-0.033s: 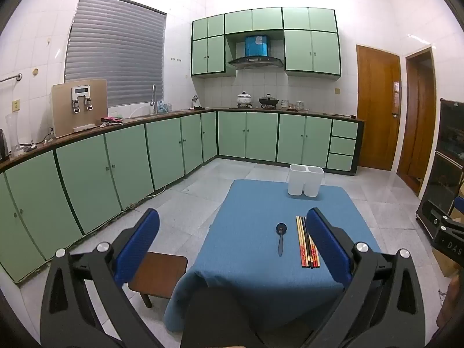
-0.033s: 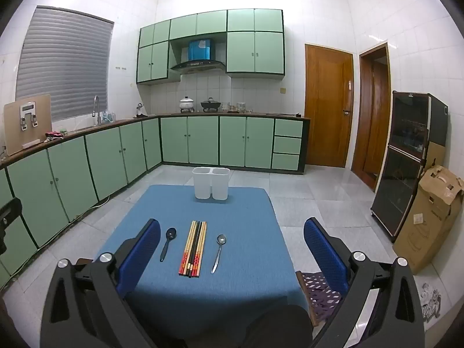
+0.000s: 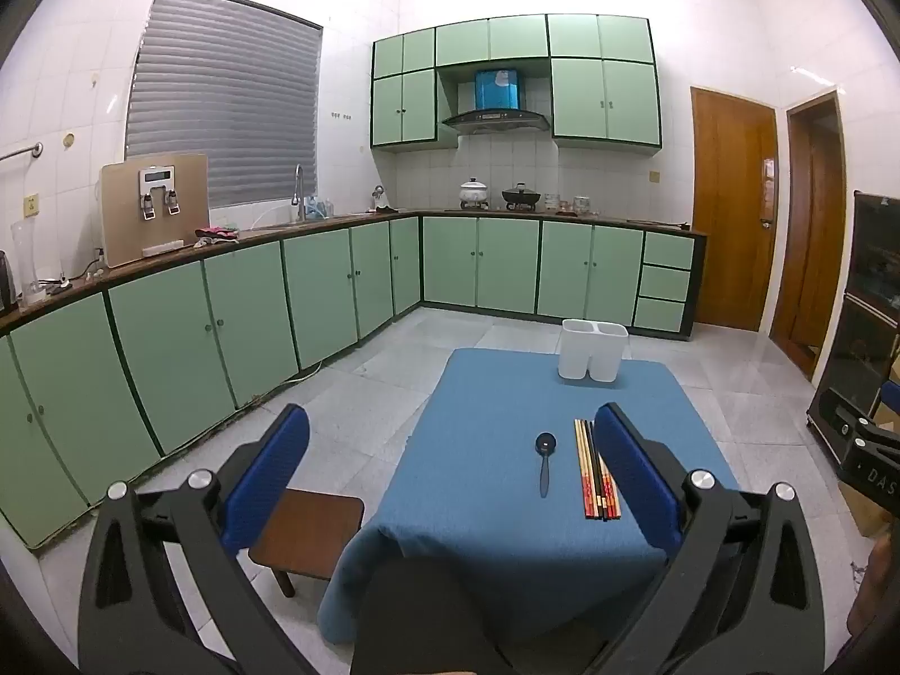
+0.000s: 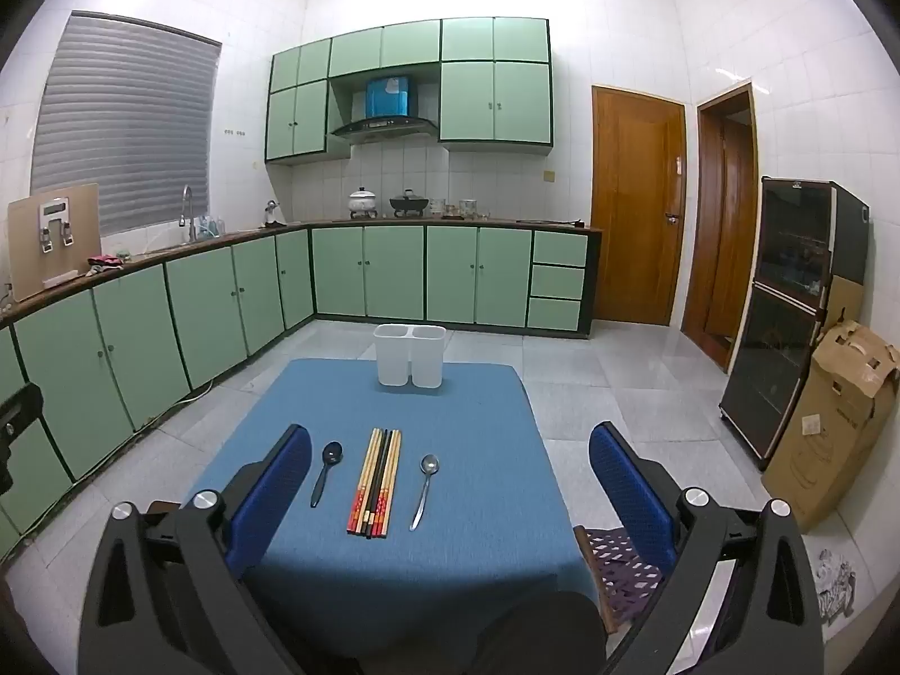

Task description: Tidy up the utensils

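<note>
Both tools (image 3: 450,450) (image 4: 450,467) wide apart above blue table (image 4: 478,405) edge

No visible change between earlier and now.

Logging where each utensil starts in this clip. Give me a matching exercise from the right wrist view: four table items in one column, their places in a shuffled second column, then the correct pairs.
Items:
1. black spoon
2. chopsticks
3. metal spoon
4. white holder

Places:
A. upright at the far edge of the blue tablecloth
B. flat, to the right of the chopsticks
C. flat, leftmost of the row
D. flat bundle, in the middle of the row

Pairs: 1-C, 2-D, 3-B, 4-A
</note>
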Demonstrator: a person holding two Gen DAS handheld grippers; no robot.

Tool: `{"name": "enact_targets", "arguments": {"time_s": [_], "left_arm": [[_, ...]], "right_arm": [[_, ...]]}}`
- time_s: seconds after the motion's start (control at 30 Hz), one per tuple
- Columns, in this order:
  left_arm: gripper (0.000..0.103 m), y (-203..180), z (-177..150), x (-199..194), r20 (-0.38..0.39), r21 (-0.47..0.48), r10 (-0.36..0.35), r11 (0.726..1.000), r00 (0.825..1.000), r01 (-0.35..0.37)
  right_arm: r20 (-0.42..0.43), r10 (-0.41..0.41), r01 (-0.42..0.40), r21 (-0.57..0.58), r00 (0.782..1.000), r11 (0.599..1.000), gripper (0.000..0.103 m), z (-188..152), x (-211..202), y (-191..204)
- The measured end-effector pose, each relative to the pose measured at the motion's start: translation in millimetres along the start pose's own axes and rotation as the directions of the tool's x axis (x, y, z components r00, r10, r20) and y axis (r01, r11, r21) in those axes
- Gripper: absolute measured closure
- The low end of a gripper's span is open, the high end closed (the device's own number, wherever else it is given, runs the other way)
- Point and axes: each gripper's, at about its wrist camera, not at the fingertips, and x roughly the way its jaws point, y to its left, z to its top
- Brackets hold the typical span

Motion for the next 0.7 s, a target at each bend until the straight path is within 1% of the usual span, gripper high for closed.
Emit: {"name": "enact_targets", "arguments": {"time_s": [0.27,0.3,0.63,0.7], "left_arm": [[0.005,3.9,0.9,2.2,-0.006,-0.007,-0.003,1.0,1.0,0.003],[0.005,-4.2,-2.3,2.4,0.005,0.005,0.001,1.0,1.0,-0.001],[0.005,-9.5,-4.3,3.2,-0.001,0.004,0.004,1.0,1.0,-0.004],[0.005,-2.4,-2.2,3.1,0.002,0.006,0.004,1.0,1.0,-0.004]], "right_arm": [[0.003,-0.001,0.001,-0.004,1.0,1.0,0.006,0.0,-0.1,0.2],[0.003,-0.001,0.001,-0.004,1.0,1.0,0.006,0.0,-0.1,0.2],[0.003,-0.001,0.001,-0.004,1.0,1.0,0.006,0.1,-0.6,0.5],[0.003,-0.001,0.001,-0.003,1.0,1.0,0.006,-0.1,-0.7,0.1]]}}
